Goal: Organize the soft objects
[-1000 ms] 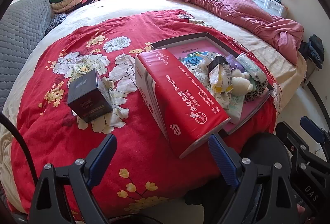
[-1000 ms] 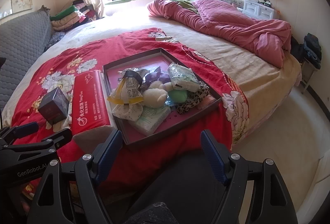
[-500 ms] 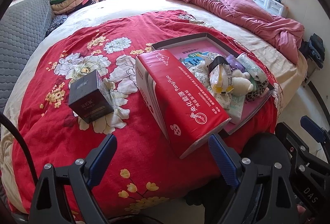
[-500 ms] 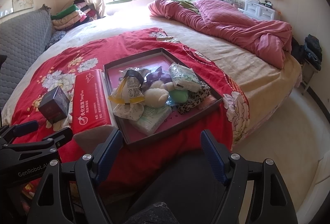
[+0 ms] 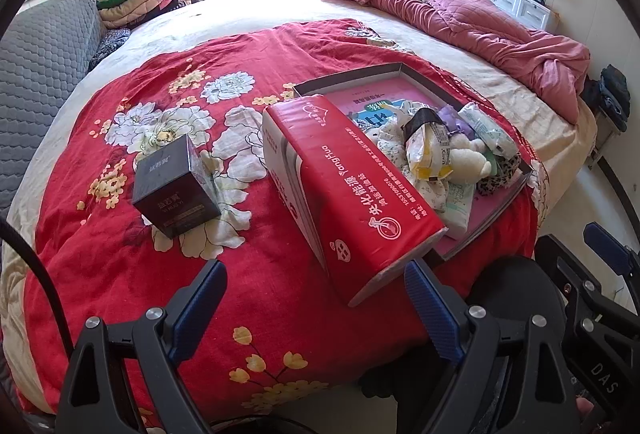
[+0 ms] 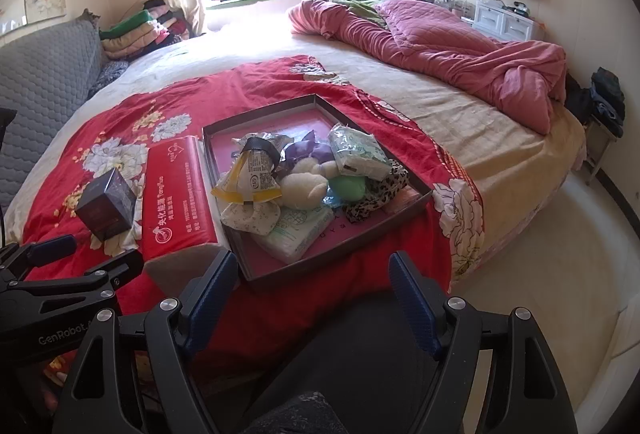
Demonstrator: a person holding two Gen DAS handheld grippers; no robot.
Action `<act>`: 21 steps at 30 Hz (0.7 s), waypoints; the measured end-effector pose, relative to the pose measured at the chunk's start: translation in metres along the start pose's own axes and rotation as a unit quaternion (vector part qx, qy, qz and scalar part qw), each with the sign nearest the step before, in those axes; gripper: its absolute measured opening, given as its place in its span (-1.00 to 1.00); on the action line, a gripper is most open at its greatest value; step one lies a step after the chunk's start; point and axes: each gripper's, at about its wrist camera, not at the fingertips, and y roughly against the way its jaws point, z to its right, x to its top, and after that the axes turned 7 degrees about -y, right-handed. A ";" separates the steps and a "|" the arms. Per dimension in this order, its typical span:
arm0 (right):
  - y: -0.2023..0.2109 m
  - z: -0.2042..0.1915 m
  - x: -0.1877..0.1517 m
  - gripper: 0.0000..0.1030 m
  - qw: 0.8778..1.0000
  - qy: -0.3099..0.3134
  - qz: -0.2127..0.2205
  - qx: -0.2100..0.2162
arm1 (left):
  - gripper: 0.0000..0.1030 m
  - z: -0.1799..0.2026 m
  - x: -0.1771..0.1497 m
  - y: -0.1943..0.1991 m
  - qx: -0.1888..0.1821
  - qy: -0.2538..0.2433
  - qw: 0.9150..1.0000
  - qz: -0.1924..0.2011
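left gripper (image 5: 316, 298): spread wide, empty, over red floral quilt (image 5: 248, 234) | right gripper (image 6: 314, 290): spread wide, empty, near tray edge | soft items: plush toy (image 6: 300, 186), packets piled in dark tray (image 6: 256, 114) beside red box (image 6: 176, 194)

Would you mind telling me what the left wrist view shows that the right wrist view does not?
Only the left wrist view shows the yellow flowers printed near the red quilt's near edge, and the open left gripper.

Only the right wrist view shows the green soft item in the tray and the open right gripper.

Both show the red box, the dark box, the plush toy and the pink duvet.
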 end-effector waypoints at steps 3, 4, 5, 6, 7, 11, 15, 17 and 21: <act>0.000 0.000 0.000 0.54 1.000 0.000 0.001 0.000 | 0.75 0.000 0.000 0.001 0.001 0.000 1.000 0.001; 0.000 -0.001 0.000 0.54 1.000 0.000 0.000 0.000 | 0.75 0.000 0.000 0.002 0.002 -0.001 1.000 0.002; 0.000 0.000 0.000 0.54 1.000 0.000 0.000 0.000 | 0.75 0.000 0.000 0.002 0.002 -0.001 1.000 0.002; 0.001 0.000 0.000 0.54 1.000 0.001 0.000 0.000 | 0.75 0.001 0.001 0.002 0.002 -0.001 1.000 0.002; 0.000 0.000 0.000 0.54 1.000 0.001 0.000 0.001 | 0.75 0.001 0.001 0.002 0.001 -0.002 1.000 0.002; 0.002 0.000 0.001 0.54 1.000 0.000 0.000 0.000 | 0.75 0.000 0.001 0.001 0.002 -0.001 1.000 0.002; 0.002 0.001 0.001 0.54 1.000 0.000 -0.003 0.002 | 0.75 0.001 0.001 0.000 0.002 -0.001 1.000 0.000; 0.002 0.002 0.001 0.54 1.000 -0.001 -0.003 0.001 | 0.75 0.001 0.001 0.000 0.002 -0.001 1.000 0.000; 0.001 0.002 0.001 0.54 1.000 0.000 -0.003 0.002 | 0.75 0.002 0.001 0.000 0.003 -0.001 1.000 0.000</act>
